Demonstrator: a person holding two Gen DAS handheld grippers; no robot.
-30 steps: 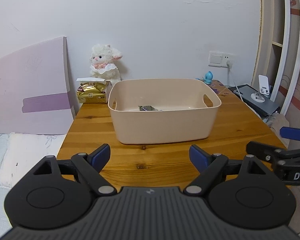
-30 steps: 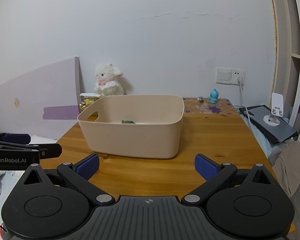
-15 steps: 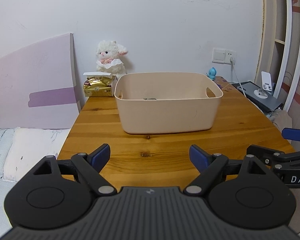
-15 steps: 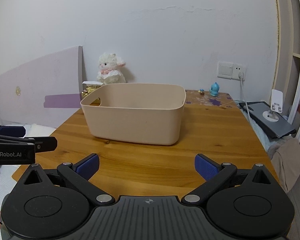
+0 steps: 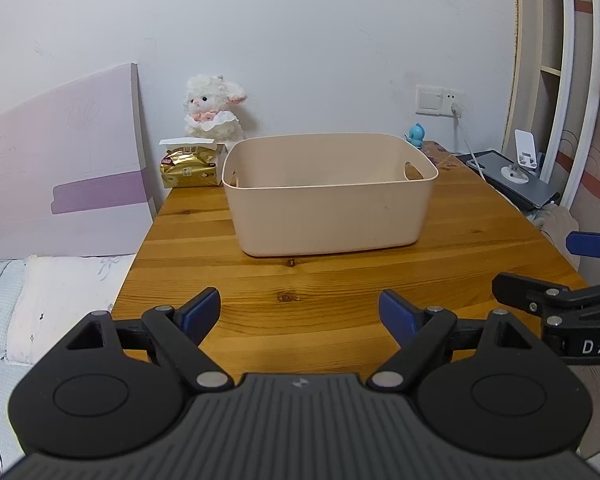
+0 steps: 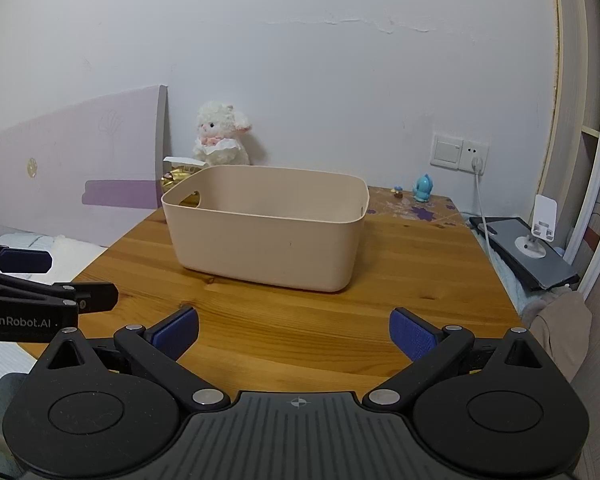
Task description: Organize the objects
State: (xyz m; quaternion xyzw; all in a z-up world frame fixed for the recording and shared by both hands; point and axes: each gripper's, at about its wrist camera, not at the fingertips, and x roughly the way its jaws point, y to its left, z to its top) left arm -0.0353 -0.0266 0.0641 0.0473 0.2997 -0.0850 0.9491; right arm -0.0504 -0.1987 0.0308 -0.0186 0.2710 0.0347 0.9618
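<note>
With the left gripper (image 5: pixel 300 312) and right gripper (image 6: pixel 294 330) both spread and empty, nothing is held, and the beige plastic storage bin (image 5: pixel 328 196), mid-table, appears nearly finished with.

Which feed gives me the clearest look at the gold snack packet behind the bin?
Left wrist: the gold snack packet shows whole, left of the bin. The right wrist view shows only a sliver of it above the bin's rim and through its handle hole.
</note>
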